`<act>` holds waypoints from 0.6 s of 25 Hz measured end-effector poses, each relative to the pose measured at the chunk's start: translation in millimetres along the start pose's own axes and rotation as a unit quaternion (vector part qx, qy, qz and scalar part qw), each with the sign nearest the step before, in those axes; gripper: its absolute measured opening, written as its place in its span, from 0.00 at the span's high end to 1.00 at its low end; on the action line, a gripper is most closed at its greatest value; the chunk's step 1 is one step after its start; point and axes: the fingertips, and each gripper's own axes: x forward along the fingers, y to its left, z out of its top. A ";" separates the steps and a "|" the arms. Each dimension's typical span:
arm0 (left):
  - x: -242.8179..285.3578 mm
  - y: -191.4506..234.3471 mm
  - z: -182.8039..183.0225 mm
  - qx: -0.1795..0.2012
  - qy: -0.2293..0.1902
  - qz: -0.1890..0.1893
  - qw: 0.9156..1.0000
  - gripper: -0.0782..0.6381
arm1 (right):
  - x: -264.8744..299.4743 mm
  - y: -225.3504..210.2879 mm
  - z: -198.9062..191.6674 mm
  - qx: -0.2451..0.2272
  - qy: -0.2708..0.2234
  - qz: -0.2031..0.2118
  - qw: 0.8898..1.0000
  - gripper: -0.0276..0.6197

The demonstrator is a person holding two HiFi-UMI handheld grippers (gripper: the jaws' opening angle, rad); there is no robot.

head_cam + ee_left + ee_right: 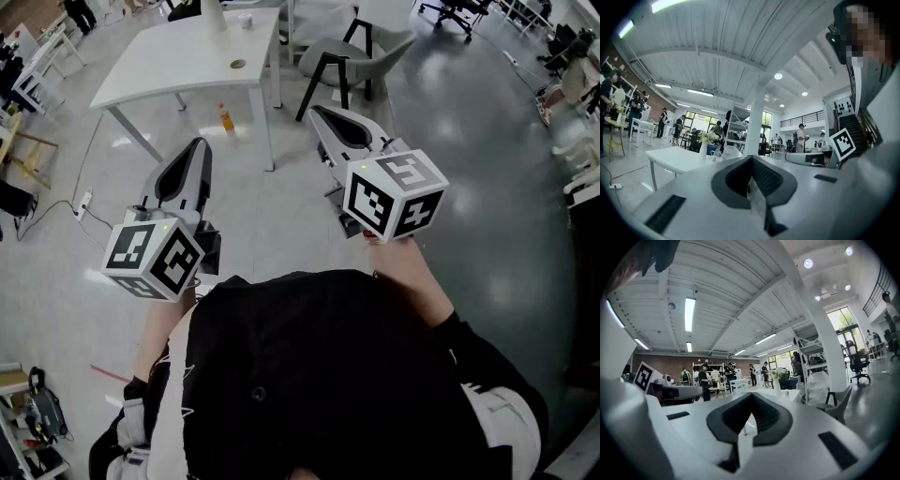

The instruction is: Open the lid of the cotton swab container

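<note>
Leftmost, a power strip (84, 200) lay on the floor (281, 216) with its cable trailing away. Next came the left gripper (198, 142), held at waist height over the bare floor, its marker cube (150, 255) toward the person. In the left gripper view its jaws (751, 160) met along one seam, fully closed, with nothing between them.

Ahead of it stood a white table (178, 66), well apart from both grippers. A white vase (214, 14) stood at the table's far edge, and just beside it, to the right, sat a small pale container (246, 17). It was too small to tell whether this was the swab container, or whether its lid was on. An orange bottle (225, 116) stood on the floor by the table's near right leg.

Further right, the right gripper (315, 112) pointed forward, level with the left one and apart from it. In the right gripper view its jaws (751, 397) were likewise pressed together and empty. Beyond it stood a grey chair (361, 52) with dark legs, just right of the table.
</note>
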 end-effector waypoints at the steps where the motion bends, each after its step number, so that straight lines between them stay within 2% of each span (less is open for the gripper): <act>1: 1.2 0.5 -0.7 0.000 0.000 0.000 1.000 0.88 | 1.2 -0.8 -2.4 0.002 0.003 0.001 1.000 0.95; 10: 9.7 4.4 -7.7 -0.014 0.002 0.011 1.000 0.88 | 4.6 -11.4 -18.1 0.015 0.025 0.005 1.000 0.95; 15: 13.1 14.4 -28.1 -0.029 0.025 0.019 0.999 0.88 | 15.6 -14.4 -31.8 0.041 0.032 0.016 0.999 0.95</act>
